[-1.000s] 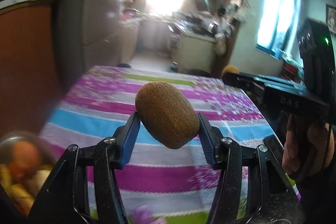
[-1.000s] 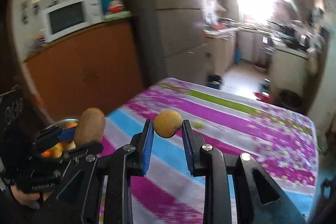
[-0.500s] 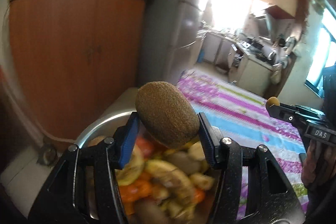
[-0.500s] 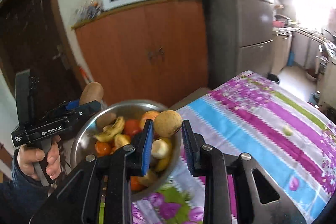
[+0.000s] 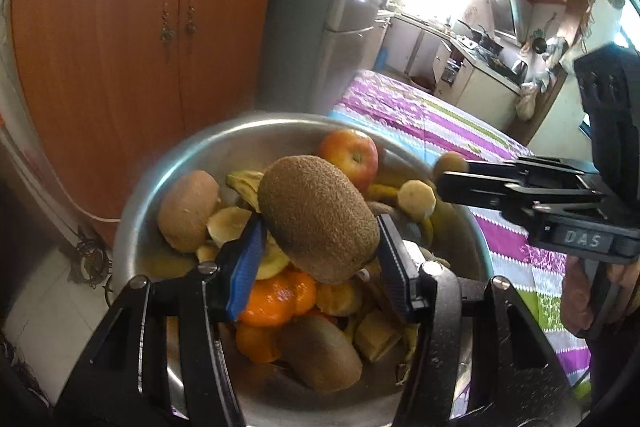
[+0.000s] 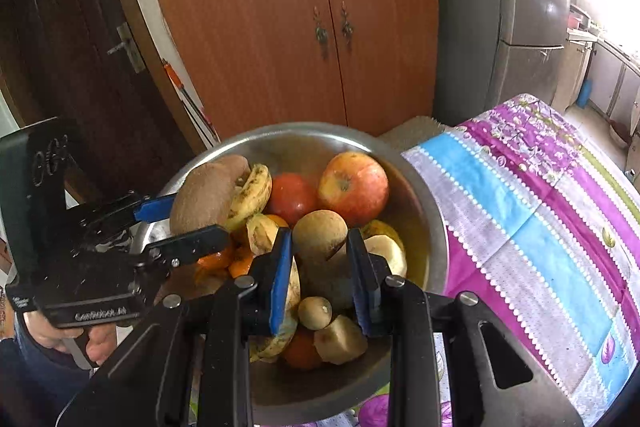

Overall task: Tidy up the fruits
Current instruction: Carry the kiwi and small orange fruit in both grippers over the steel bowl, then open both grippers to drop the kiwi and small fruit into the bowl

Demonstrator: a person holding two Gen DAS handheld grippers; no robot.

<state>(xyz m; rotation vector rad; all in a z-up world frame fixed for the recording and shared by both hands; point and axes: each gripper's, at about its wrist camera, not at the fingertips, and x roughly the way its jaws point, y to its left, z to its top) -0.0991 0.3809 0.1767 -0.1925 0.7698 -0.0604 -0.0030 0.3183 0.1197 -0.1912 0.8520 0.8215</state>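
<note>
Left gripper [image 5: 318, 247] pinching kiwi [image 5: 318, 217]; right gripper [image 6: 320, 259] pinching small brown fruit [image 6: 320, 233]. Both over metal bowl [image 6: 434, 227]. Step: depositing; next, release.

Two hand-held grippers of black plastic are seen, each built from angular, cut-out linkage arms fastened with round silver screws. The fingers [image 5: 244, 259] of the left gripper [image 5: 318, 259] are lined with ribbed blue pads, and the same blue lining is carried by the right gripper [image 6: 320, 267]. White lettering reading "DAS" is printed on the right gripper's body, and a partly legible white logo on the left's. A dark blue sleeve [image 6: 24, 359] is worn at the left hand [image 6: 76, 337].
</note>
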